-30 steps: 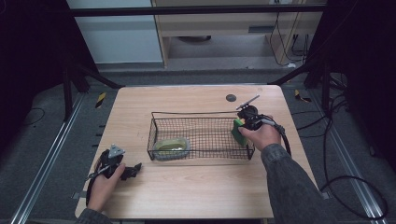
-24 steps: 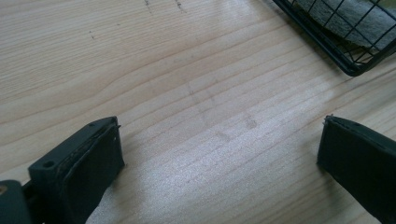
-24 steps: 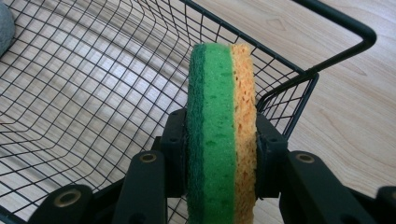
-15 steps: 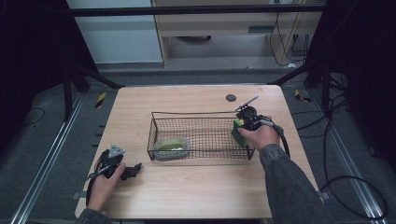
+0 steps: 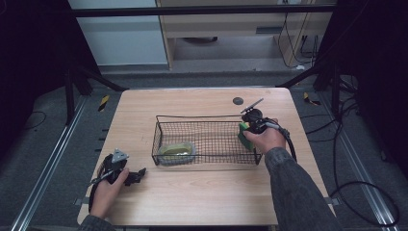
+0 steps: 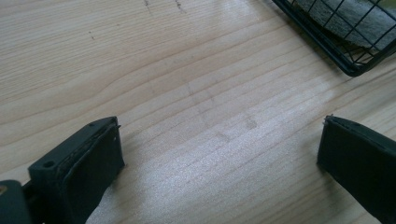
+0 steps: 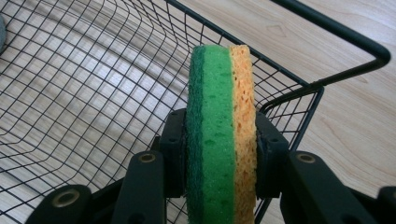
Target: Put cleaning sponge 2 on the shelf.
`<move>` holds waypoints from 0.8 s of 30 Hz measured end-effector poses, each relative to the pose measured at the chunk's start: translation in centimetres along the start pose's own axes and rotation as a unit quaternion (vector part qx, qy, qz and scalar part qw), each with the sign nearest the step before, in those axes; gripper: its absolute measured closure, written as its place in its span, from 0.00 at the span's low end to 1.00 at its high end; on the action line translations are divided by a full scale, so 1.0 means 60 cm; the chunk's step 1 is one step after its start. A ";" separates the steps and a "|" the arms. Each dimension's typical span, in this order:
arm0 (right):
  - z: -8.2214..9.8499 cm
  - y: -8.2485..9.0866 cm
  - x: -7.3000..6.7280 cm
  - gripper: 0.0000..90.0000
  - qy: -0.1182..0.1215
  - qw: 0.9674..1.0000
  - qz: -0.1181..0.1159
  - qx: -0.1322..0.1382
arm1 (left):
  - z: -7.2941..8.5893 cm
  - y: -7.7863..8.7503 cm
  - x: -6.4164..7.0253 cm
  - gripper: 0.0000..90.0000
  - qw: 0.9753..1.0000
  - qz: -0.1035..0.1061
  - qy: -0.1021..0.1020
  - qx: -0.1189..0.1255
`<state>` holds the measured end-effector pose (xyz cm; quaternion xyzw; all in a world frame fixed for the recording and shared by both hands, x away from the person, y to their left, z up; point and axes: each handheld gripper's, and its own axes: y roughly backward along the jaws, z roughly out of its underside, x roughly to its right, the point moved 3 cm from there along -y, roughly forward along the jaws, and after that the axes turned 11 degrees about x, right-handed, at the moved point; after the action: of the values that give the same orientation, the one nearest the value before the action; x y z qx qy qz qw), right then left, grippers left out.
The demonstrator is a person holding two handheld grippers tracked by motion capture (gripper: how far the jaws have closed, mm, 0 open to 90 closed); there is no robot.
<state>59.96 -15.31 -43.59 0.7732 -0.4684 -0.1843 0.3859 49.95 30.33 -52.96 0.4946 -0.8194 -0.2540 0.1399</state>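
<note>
While my right gripper [image 5: 248, 126] pinches the green-and-yellow rectangular kitchen sponge [image 7: 220, 126] on edge between both jaws, I judge the step in hand to be dropping it into the black wire-mesh basket [image 5: 207, 118]. In the right gripper view the sponge stands upright, green scouring side to one jaw, yellow foam to the other, squeezed firmly, just inside the basket's corner and above its mesh floor. On the high view that puts it at the basket's 3 o'clock end, beside the wall there; I can't tell whether it touches the wire.

At the basket's 8 o'clock corner lies a flat yellowish-green pad in a clear wrapper [image 5: 176, 151], well apart from the sponge. A small dark round disc [image 5: 237, 100] sits on the light wooden table [image 5: 202, 192] at roughly 12 to 1 o'clock from the basket, outside it.

My left gripper [image 5: 135, 174] idles on the table at about 7 o'clock from the basket, jaws spread wide with nothing between them; the left gripper view has bare wood in the gap and the basket's corner beyond.

Next move, as I read it: lower a little so the sponge nears the mesh floor, spread the jaws to release, then lift straight up clear of the rim. Watch the jaw tips against the wire wall, which could snag.
</note>
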 end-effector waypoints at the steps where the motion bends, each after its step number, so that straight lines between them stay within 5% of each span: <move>1: 0.000 0.000 -0.001 0.69 -0.003 1.000 0.000 -0.002 | 0.000 0.000 0.000 0.00 1.000 0.000 0.000 0.000; 24: -0.010 0.007 -0.021 0.59 0.000 1.000 -0.010 0.004 | 0.000 0.000 0.000 0.00 1.000 0.000 0.001 -0.001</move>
<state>59.49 -14.09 -43.01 0.7797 -0.4611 -0.1862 0.3805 49.93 30.32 -52.96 0.4946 -0.8192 -0.2538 0.1411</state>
